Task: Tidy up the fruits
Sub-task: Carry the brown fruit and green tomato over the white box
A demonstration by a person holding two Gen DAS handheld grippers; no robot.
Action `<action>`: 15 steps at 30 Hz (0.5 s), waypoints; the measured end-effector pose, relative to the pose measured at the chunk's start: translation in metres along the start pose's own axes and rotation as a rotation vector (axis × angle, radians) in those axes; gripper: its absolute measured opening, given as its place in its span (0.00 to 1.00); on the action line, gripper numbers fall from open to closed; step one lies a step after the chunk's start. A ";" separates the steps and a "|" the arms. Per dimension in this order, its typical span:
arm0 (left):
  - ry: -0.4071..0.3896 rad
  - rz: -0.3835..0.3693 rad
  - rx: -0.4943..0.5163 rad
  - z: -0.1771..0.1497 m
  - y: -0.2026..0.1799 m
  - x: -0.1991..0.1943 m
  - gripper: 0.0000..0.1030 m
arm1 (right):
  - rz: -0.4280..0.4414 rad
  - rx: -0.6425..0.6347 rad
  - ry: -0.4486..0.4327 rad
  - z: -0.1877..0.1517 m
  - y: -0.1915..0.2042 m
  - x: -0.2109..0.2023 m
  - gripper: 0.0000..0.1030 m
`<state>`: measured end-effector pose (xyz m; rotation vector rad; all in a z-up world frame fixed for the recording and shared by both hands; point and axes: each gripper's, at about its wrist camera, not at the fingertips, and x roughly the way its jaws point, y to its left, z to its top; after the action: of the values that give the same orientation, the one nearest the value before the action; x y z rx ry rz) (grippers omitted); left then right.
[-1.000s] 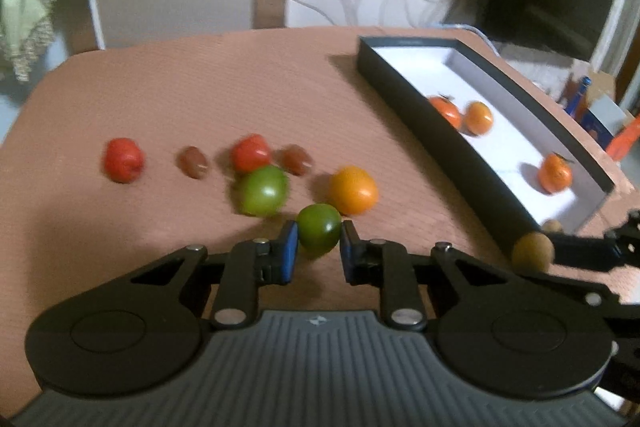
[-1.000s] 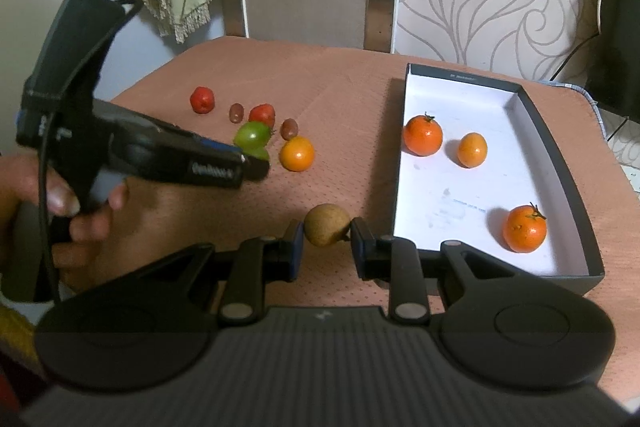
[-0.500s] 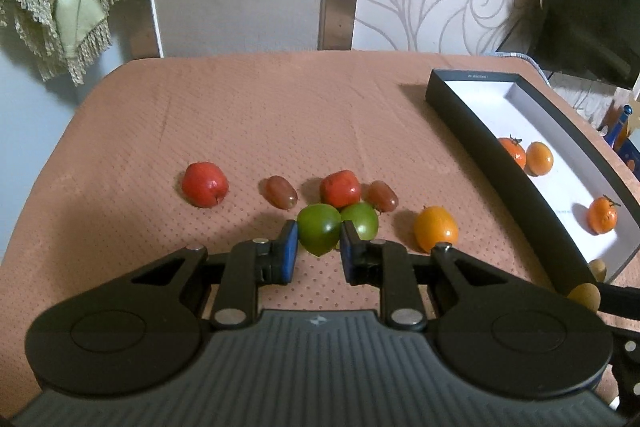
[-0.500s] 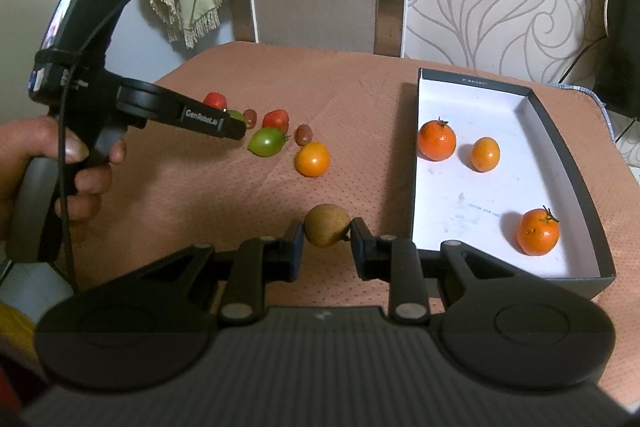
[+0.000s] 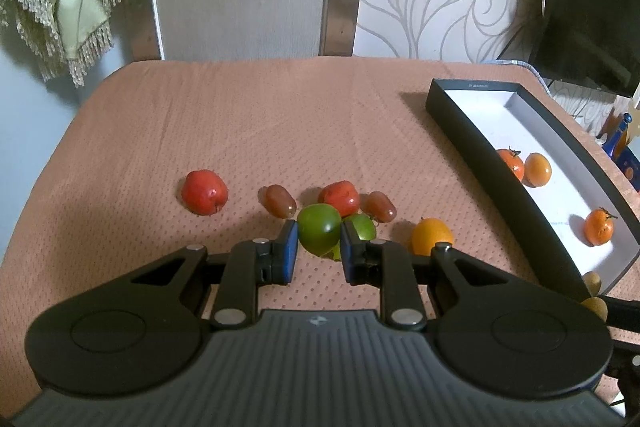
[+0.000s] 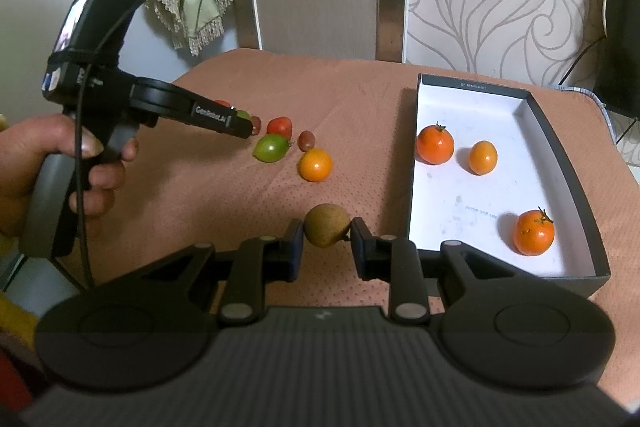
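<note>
- Furthest left, a hand (image 6: 60, 171) grips the handle of the left gripper (image 5: 319, 241), whose jaws are narrowed onto a green tomato (image 5: 319, 229), one blue pad pressing each side of it.
- Beyond that gripper, loose fruit lies on the pink tablecloth (image 5: 240, 123): a red fruit (image 5: 204, 192) at the far left, then a reddish-brown grape (image 5: 280, 201), a second red fruit (image 5: 340, 195) and another grape (image 5: 379, 206).
- Just right of the held tomato and partly hidden by the right finger, a second green tomato (image 6: 272, 147) rests on the cloth.
- Right of that group, a small orange (image 6: 315, 165) sits alone on the cloth, near the box's long left wall but apart from it.
- Near the middle, the right gripper (image 6: 327, 231) is narrowed on a round brown fruit (image 6: 327, 230), both pads touching it, just left of the box's near corner.
- At the right, a black box (image 6: 568, 143) with a white floor holds two orange tomatoes (image 6: 435, 145) (image 6: 534, 232) with stems, one far and one near, and a small orange fruit (image 6: 483, 157) beside the far one.
</note>
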<state>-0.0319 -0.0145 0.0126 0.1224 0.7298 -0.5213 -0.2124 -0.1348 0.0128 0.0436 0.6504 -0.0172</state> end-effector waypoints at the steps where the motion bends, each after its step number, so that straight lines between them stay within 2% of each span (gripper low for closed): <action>1: 0.001 -0.002 -0.002 0.000 0.000 0.000 0.26 | 0.002 0.000 0.003 0.000 0.000 0.000 0.28; 8: 0.012 -0.017 0.002 0.004 0.001 0.001 0.26 | 0.005 -0.009 -0.006 -0.002 0.001 -0.003 0.28; 15: -0.016 -0.029 0.017 0.024 -0.006 -0.001 0.26 | -0.037 0.021 -0.049 0.000 -0.009 -0.010 0.28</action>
<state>-0.0211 -0.0261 0.0314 0.1238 0.7128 -0.5555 -0.2207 -0.1440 0.0188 0.0508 0.6020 -0.0609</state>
